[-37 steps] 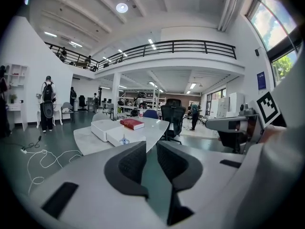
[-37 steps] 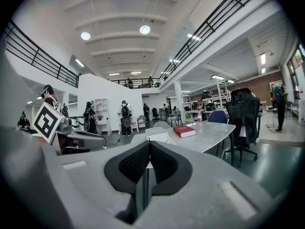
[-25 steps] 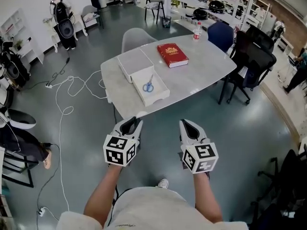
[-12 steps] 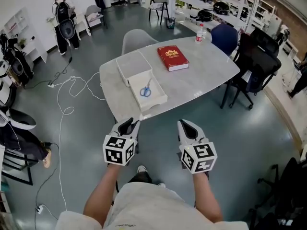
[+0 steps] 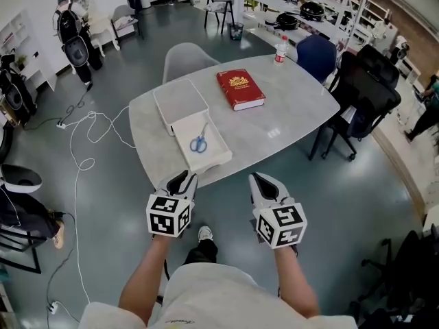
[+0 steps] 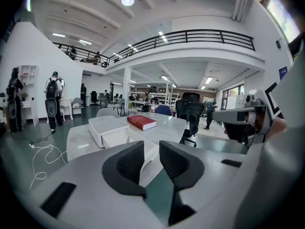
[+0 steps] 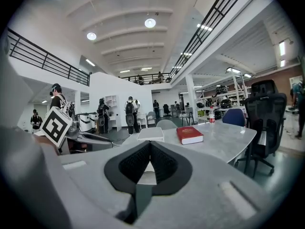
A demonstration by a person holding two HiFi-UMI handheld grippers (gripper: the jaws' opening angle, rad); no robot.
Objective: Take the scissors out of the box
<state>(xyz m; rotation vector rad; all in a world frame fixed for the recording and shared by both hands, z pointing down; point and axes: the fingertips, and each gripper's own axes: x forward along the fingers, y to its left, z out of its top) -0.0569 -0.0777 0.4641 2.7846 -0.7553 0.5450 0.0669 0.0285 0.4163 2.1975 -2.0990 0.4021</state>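
Note:
Blue-handled scissors lie inside an open white box near the front edge of the grey table. Both grippers hang in the air short of the table, over the floor, and hold nothing. My left gripper points at the box; in the left gripper view its jaws stand a narrow gap apart, with the box beyond them. My right gripper sits to the right of the box, and its jaws meet at the tips. The gripper views do not show the scissors.
A second white tray or lid lies behind the box. A red book rests mid-table and a bottle stands at the far edge. Chairs ring the table, a dark office chair at its right. Cables trail over the floor at left.
The table with the box has drawn nearer and shifted slightly left in the head view as the person stepped forward. Both grippers keep their pose before the body.

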